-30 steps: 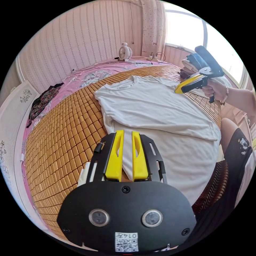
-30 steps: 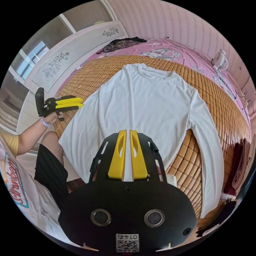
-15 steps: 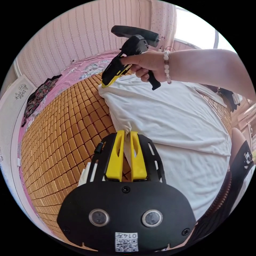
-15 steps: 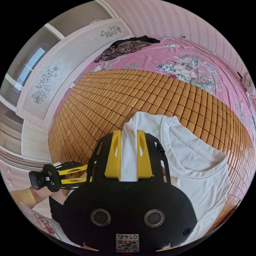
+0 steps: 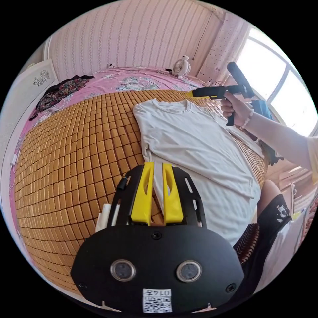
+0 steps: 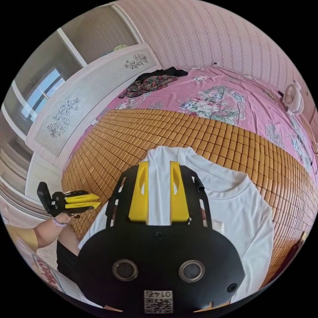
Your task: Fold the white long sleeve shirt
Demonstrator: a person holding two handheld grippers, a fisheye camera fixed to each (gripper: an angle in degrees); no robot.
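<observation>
Bamboo mat [image 5: 73,159] on pink floral sheet [image 6: 225,96]; small fan [image 5: 181,67].

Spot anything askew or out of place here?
Nothing damaged or spilled. The white shirt lies flat on the bamboo mat, one sleeve already folded across its body. A dark floral garment sits crumpled on the pink sheet.

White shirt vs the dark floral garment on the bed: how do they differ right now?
The shirt is plain white; the garment is dark with a floral print. The shirt lies spread flat on the bamboo mat; the garment lies crumpled on the pink sheet, off the mat. Both rest on the same bed.
</observation>
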